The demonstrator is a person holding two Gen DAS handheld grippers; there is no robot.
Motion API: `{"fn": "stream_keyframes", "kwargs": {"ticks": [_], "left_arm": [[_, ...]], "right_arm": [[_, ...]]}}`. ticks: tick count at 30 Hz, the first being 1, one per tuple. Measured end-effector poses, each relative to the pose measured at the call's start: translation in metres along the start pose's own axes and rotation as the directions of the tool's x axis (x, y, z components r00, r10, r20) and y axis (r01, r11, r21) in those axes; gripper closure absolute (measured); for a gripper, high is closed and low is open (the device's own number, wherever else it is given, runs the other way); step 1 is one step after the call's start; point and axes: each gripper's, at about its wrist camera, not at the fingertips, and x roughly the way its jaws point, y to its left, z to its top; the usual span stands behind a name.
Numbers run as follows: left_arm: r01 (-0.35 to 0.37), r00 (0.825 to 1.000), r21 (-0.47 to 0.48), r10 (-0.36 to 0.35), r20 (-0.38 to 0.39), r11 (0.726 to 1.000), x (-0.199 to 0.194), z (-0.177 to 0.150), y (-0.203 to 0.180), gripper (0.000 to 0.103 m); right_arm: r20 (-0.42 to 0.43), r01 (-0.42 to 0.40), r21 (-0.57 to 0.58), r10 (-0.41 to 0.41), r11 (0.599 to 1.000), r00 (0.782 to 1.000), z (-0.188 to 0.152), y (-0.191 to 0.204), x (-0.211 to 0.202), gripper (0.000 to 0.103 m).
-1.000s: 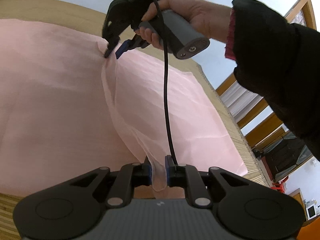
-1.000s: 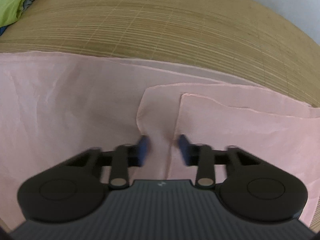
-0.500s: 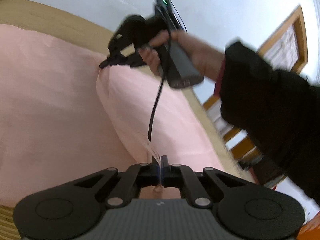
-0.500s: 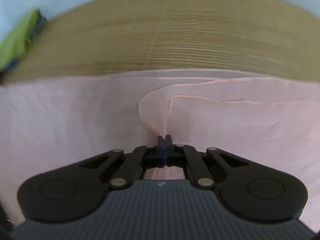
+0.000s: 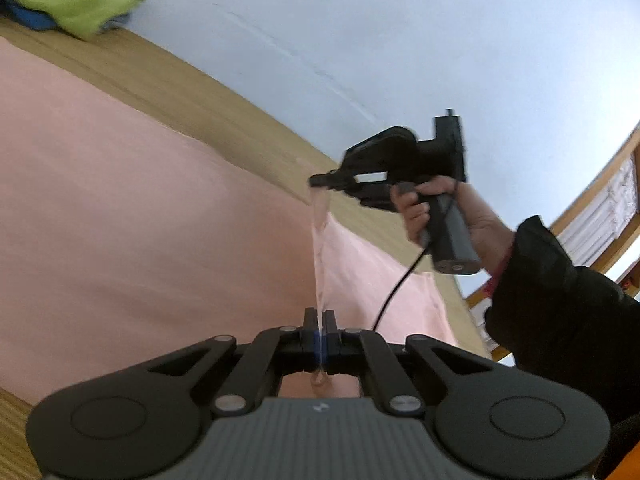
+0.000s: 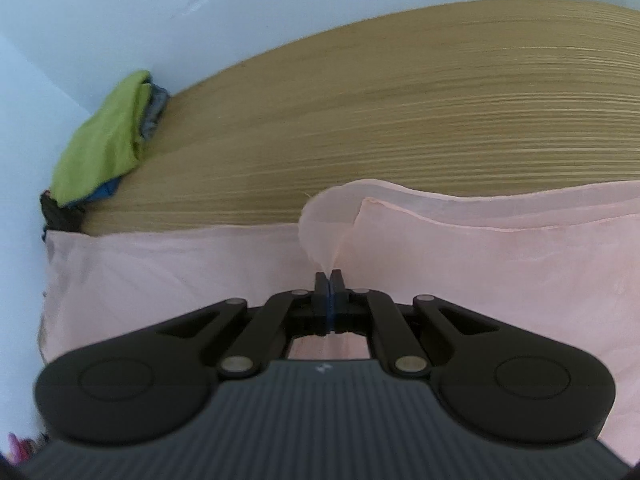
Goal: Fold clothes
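Thin pale-pink cloth (image 5: 140,220), near sheer at its edges, spread over the slatted bamboo tabletop (image 6: 400,120), one fold line lifted into a taut ridge. Left tool (image 5: 319,322) clenched on the near end of that ridge; right tool (image 6: 329,280) clenched on the far end, a rounded flap curling past its tips, held by a hand (image 5: 452,216) in a black sleeve. Bare tabletop beyond the cloth's far edge; green-topped clothes pile (image 6: 104,144) at the far left corner.

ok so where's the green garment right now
The green garment sits top of a small clothes pile at the far left corner of the bamboo mat, against the wall, just beyond the pink cloth; top-left in the left wrist view.
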Motion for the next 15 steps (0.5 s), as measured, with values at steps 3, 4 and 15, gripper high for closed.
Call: {"fn": "stream_keyframes", "kwargs": {"ticks": [3,4,15], "left_arm": [[-0.017,1.000,0.020,0.018,-0.024,1.000,-0.021,0.010,0.041,0.102],[-0.022,0.999,0.020,0.023,-0.029,1.000,-0.024,0.010,0.053,0.102],[-0.205,0.978,-0.066,0.207,0.026,0.976,-0.078,0.040,0.183,0.102]], "right_arm": [[0.010,-0.028,-0.004,0.028,1.000,1.000,-0.002,0.049,0.025,0.100],[0.008,-0.038,-0.007,0.038,0.999,0.999,-0.003,0.066,0.035,0.100],[-0.030,-0.175,-0.067,0.173,0.982,0.984,0.007,0.259,0.151,0.100]]}}
